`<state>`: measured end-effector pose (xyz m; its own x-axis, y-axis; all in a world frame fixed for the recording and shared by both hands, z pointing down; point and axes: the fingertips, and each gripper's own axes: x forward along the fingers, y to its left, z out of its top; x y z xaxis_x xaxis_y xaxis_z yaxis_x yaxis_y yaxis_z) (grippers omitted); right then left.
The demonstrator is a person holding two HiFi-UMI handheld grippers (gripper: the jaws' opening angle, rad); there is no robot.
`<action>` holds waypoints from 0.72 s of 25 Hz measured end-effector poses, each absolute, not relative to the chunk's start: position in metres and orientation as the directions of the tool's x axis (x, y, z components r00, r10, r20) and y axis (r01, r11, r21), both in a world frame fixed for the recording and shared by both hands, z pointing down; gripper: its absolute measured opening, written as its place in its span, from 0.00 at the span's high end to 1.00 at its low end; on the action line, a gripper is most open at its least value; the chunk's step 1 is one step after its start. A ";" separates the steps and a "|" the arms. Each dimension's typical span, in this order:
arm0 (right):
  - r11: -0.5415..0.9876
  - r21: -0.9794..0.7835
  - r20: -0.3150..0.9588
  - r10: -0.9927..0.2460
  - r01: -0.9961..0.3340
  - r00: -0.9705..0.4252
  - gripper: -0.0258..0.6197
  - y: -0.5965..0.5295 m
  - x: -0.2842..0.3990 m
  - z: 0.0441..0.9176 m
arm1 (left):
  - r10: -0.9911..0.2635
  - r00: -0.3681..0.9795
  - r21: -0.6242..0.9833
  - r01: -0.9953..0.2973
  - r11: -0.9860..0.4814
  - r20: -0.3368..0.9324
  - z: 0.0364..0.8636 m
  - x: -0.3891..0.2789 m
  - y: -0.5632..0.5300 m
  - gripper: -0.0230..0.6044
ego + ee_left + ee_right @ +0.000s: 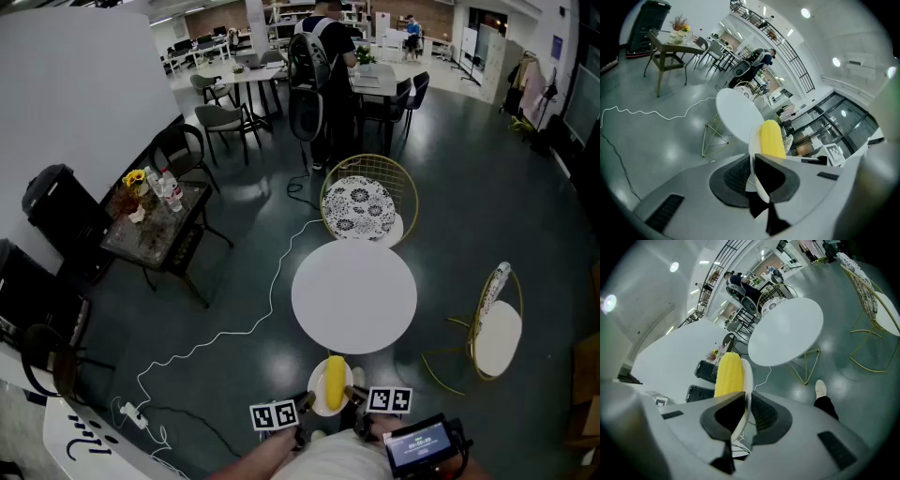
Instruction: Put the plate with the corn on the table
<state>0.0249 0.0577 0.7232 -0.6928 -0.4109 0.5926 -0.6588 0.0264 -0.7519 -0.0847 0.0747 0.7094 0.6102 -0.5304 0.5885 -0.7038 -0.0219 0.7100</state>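
Observation:
A white plate (319, 397) carries a yellow corn cob (334, 381) and hangs in the air just short of the round white table (354, 295). My left gripper (306, 405) is shut on the plate's left rim and my right gripper (354, 397) is shut on its right rim. In the left gripper view the plate (753, 145) runs edge-on between the jaws with the corn (771, 139) above it and the table (736, 115) ahead. The right gripper view shows the same plate (746, 389), corn (727, 376) and table (787, 331).
A gold wire chair with a patterned cushion (361, 208) stands behind the table, another gold chair (494, 333) to its right. A white cable (246, 323) snakes over the dark floor on the left. A person with a backpack (319, 56) stands far back. My shoe (820, 389) shows below.

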 end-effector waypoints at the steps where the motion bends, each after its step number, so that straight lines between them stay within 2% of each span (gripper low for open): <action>1: 0.033 -0.750 0.594 -0.407 -0.661 -0.694 0.89 0.068 0.021 0.720 | -0.539 0.606 0.714 -0.700 -0.010 0.586 0.707 -0.089 0.086 0.90; 7: 0.097 -0.723 0.602 -0.396 -0.684 -0.693 0.89 0.116 0.013 0.694 | -0.572 0.603 0.739 -0.673 0.008 0.555 0.687 -0.095 0.141 0.90; 18: 0.151 -0.722 0.569 -0.426 -0.675 -0.704 0.89 0.135 0.014 0.681 | -0.595 0.605 0.728 -0.684 -0.047 0.530 0.673 -0.094 0.157 0.90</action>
